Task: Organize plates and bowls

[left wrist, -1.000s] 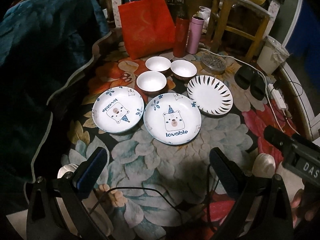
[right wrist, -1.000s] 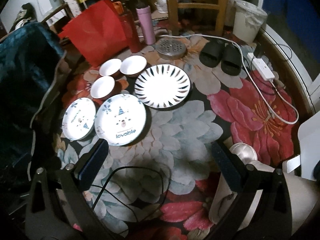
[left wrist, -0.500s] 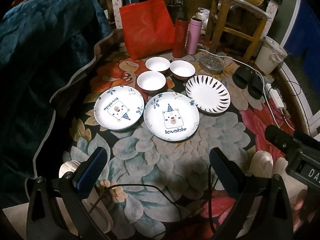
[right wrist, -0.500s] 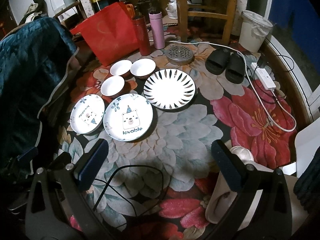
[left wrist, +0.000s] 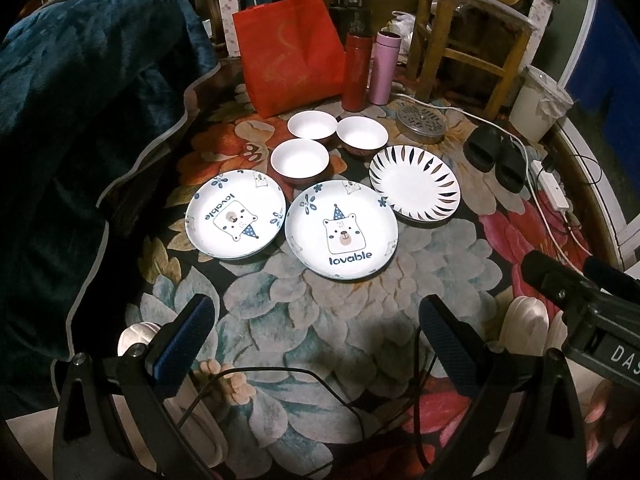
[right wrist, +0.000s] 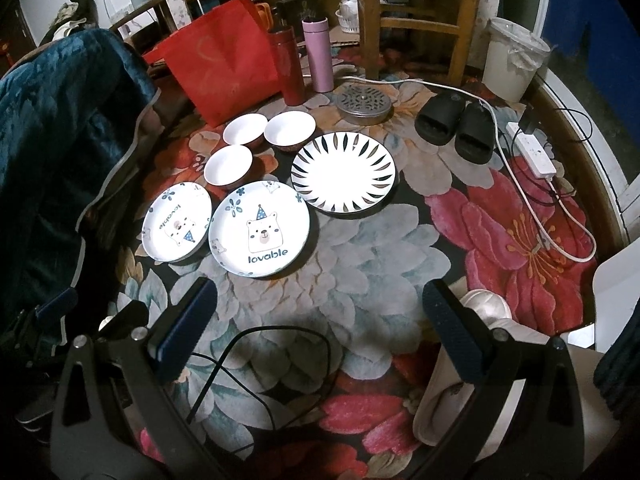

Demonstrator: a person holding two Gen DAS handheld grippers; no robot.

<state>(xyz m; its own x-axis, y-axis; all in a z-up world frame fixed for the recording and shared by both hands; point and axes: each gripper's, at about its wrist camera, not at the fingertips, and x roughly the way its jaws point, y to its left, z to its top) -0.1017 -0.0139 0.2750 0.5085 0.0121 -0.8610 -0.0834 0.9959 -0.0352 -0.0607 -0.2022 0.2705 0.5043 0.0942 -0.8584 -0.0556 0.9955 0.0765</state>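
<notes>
On the flowered rug lie two bear plates, a smaller one at the left and a larger "lovable" one in the middle, and a black-and-white leaf plate at the right. Three white bowls stand behind them. The same set shows in the right wrist view: plates, bowls. My left gripper is open and empty, well short of the plates. My right gripper is open and empty, also short of them.
A red bag, red flask and pink flask stand behind the bowls. A metal lid, black slippers, power strip and cable, wooden stool, bin sit right. A blue blanket is left.
Both grippers have drawn back and up a little from the dishes; the dishes look slightly smaller and more centred. Nothing on the rug has moved.
</notes>
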